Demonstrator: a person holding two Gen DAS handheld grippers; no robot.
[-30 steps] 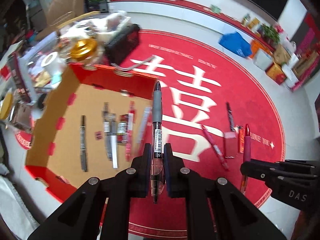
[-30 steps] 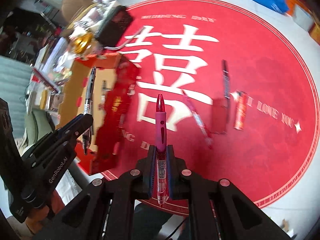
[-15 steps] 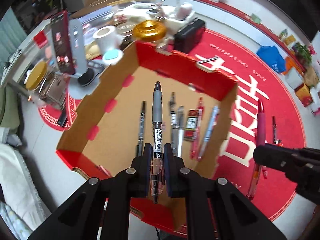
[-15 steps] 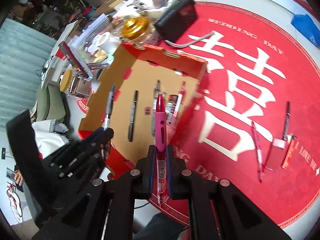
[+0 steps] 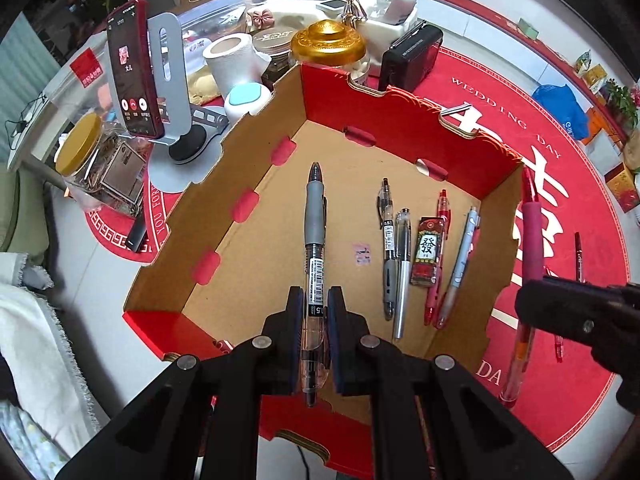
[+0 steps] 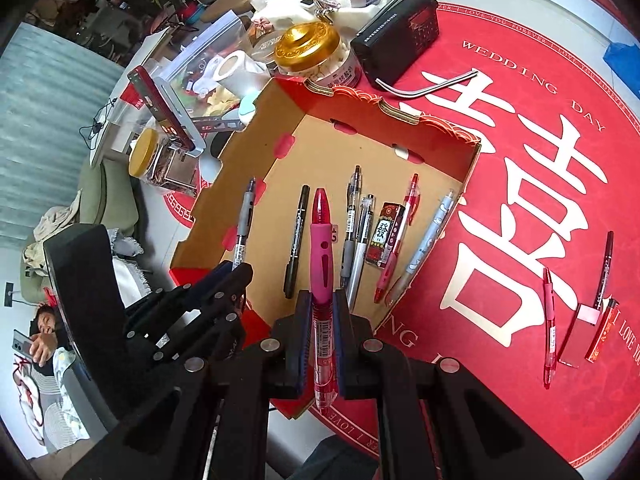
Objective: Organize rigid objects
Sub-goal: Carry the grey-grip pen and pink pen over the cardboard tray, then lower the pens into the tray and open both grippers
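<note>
My left gripper [image 5: 314, 312] is shut on a black pen with a grey grip [image 5: 315, 216], held over the open red cardboard box [image 5: 256, 248]. My right gripper [image 6: 322, 312] is shut on a pink pen [image 6: 321, 248], held over the box's near edge [image 6: 200, 276]. Several pens [image 5: 390, 248] and a small red tile-shaped piece [image 5: 428, 246] lie side by side on the box floor. The left gripper and its pen [image 6: 244, 220] show at left in the right wrist view; the pink pen [image 5: 530, 236] shows at right in the left wrist view.
On the red round mat [image 6: 520, 184], right of the box, lie a red pen [image 6: 549, 320], a dark pen [image 6: 603, 268] and small red pieces [image 6: 600, 330]. Behind the box stand a gold-lidded jar [image 5: 328, 42], a black radio [image 5: 410, 60], a tape roll [image 5: 230, 58] and a phone on a stand [image 5: 134, 68].
Both grippers have moved left from above the mat to above the box, each carrying its pen. The box now fills the middle of both views.
</note>
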